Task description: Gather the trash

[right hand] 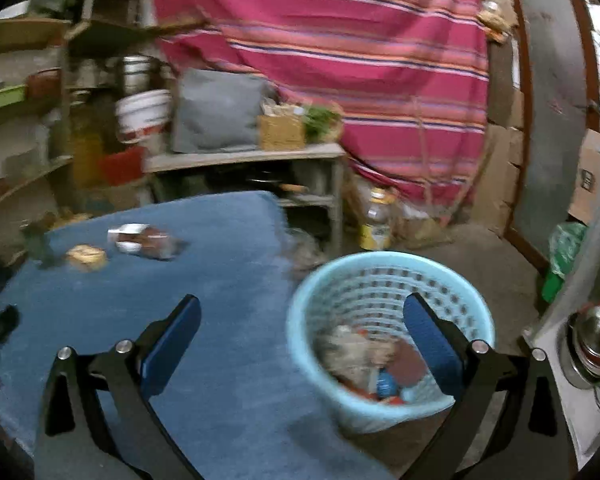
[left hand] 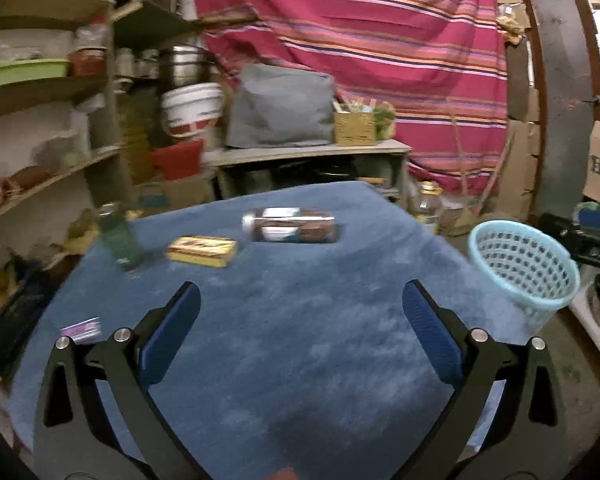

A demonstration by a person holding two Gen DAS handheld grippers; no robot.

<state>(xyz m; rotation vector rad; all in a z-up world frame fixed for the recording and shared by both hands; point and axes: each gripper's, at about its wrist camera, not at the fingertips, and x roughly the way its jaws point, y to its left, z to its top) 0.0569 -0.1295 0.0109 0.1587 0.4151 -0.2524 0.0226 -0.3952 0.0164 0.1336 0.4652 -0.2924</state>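
Note:
On the blue table (left hand: pixel 300 340) lie a dark wrapped packet (left hand: pixel 294 226), a yellow box (left hand: pixel 202 251), a green bottle (left hand: pixel 120 236) and a small purple wrapper (left hand: pixel 82 330). My left gripper (left hand: pixel 300 308) is open and empty above the table's near part. A light blue basket (left hand: pixel 526 268) stands off the table's right edge. My right gripper (right hand: pixel 300 316) is open and empty, over the rim of the basket (right hand: pixel 304 344), which holds crumpled trash (right hand: pixel 360 356). The packet (right hand: pixel 146 240) and the yellow box (right hand: pixel 86 256) show far left in the right wrist view.
Cluttered shelves (left hand: pixel 40 120) stand at the left. A low bench (left hand: pixel 312 152) with a grey bag and a woven box is behind the table, before a striped pink cloth (left hand: pixel 380 40). A yellow-capped bottle (right hand: pixel 376 216) stands on the floor. Steel pots (right hand: pixel 596 340) sit at the right.

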